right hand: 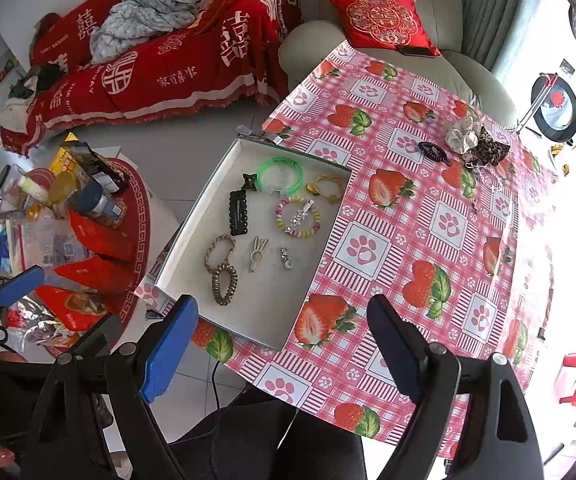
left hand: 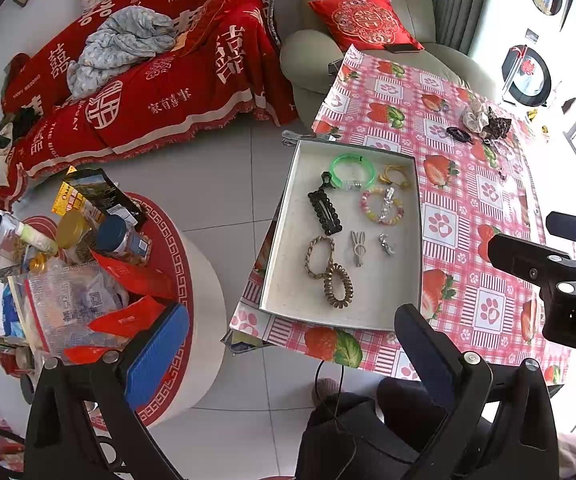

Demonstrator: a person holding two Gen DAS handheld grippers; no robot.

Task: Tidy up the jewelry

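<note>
Tray holds roughly 9 pieces; scrunchies and coil tie still loose on worktop. Left gripper and right gripper fingers wide, empty.

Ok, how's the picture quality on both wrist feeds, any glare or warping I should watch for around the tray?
Left wrist view: the tray is evenly lit and sharp, the window side at right is blown out white, and fisheye bends the tablecloth edges. Right wrist view: same washout along the right edge, the green bangle and beaded bracelet read clearly, and the dark corners are lens vignette.
</note>
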